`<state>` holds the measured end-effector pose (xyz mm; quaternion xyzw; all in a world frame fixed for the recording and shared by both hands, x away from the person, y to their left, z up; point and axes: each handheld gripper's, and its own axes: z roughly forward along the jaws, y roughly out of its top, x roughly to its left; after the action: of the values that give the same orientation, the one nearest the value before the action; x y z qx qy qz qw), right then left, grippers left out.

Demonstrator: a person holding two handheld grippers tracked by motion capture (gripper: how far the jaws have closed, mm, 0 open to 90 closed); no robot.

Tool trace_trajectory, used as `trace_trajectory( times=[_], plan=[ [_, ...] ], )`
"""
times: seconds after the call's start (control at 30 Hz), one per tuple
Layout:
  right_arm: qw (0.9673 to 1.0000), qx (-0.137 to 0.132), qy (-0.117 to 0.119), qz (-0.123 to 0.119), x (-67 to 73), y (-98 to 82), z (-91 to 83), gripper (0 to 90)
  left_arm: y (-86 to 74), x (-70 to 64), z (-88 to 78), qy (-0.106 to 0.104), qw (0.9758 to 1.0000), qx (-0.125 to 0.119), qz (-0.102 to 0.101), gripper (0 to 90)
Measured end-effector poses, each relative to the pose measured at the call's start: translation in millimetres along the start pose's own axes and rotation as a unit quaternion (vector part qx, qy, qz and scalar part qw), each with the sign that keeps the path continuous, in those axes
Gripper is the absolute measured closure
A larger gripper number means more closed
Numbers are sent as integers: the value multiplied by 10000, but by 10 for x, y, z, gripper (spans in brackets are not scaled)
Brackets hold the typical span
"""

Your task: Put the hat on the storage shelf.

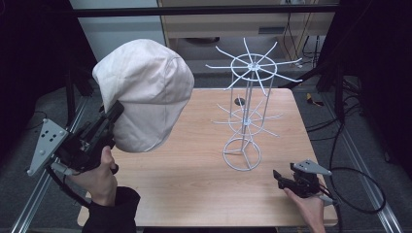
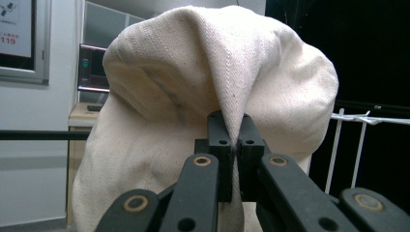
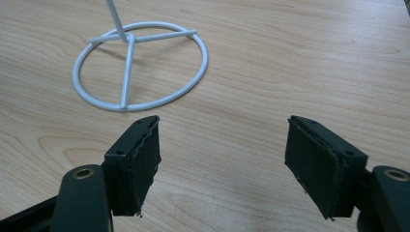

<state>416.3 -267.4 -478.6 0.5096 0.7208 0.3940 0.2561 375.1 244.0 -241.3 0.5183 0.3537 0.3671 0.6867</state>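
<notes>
High view overhead, facing forward-down; right gripper view close, shares rack base.

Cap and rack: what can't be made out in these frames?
- Cap, high view: brim and inside face away from the camera.
- Left gripper, left gripper view: how deep its fingers bite is lost in the fold.
- Wire rack, right gripper view: arms cut off by the top edge.

We see a cream twill-weave cloth cap, a white wire rack, a light wood-grain tabletop and matte black gripper jaws.
</notes>
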Motion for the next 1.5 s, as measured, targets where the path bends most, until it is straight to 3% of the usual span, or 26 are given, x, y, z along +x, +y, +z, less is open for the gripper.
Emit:
trace_trajectory(
  times=[0.5,1.5],
  plan=[
    [10000,-11,7,14,0,3,-3,284,112,-139,-18,-251,9995,-202,11,882],
    [10000,-15,26,35,1,3,-5,284,224,-522,190,-851,9957,-378,-23,882]
  ],
)
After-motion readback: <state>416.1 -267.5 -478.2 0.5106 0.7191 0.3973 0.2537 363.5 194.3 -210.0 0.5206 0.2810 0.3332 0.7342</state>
